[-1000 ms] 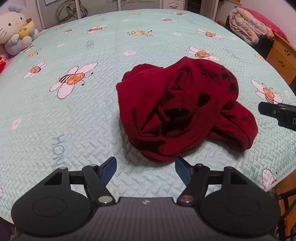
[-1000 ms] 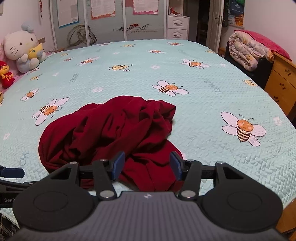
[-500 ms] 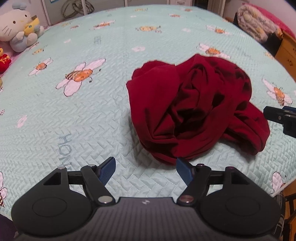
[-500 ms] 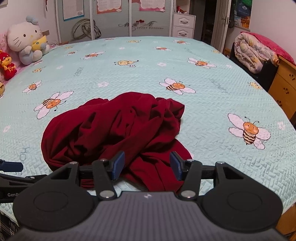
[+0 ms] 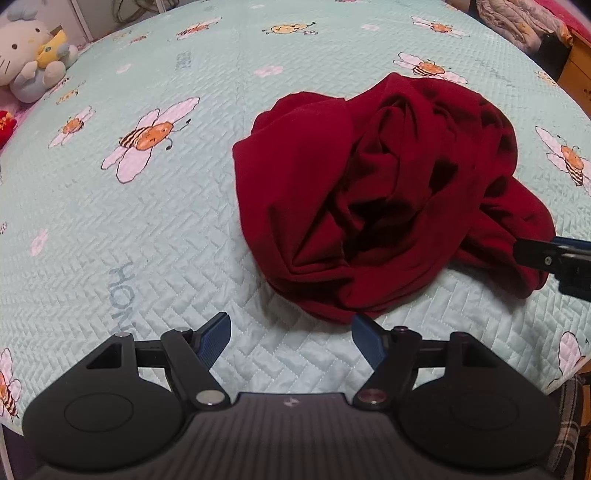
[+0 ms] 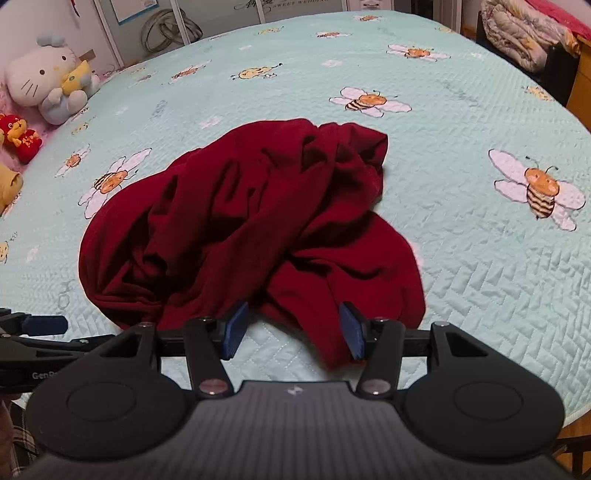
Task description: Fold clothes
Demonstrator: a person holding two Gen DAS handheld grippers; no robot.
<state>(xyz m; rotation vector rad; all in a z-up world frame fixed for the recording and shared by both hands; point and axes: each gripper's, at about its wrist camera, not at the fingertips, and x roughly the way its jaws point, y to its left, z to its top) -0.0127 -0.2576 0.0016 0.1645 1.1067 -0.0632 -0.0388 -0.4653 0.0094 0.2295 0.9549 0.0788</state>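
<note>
- Red garment (image 5: 388, 206) lies crumpled in a heap on the bed (image 5: 147, 229), near the front edge, many deep folds on top.
- Left gripper (image 5: 290, 334) hovers over the front edge of the bed, jaws spread wide, nothing between them; tip of the right finger just beside the near hem of the garment, contact not clear.
- Right gripper (image 6: 291, 328) spread also, low at the front edge; a lobe of the garment lies between its blue pads (image 6: 351, 330), not pinched.
- Right gripper seen from the left wrist view at the right side, beside the garment.
- White plush cat (image 6: 48, 85) sits at the far left corner of the bed, small red toy (image 6: 20, 138) near it.
- Rolled blanket (image 6: 517, 33) beyond the far right corner, off the bed.
</note>
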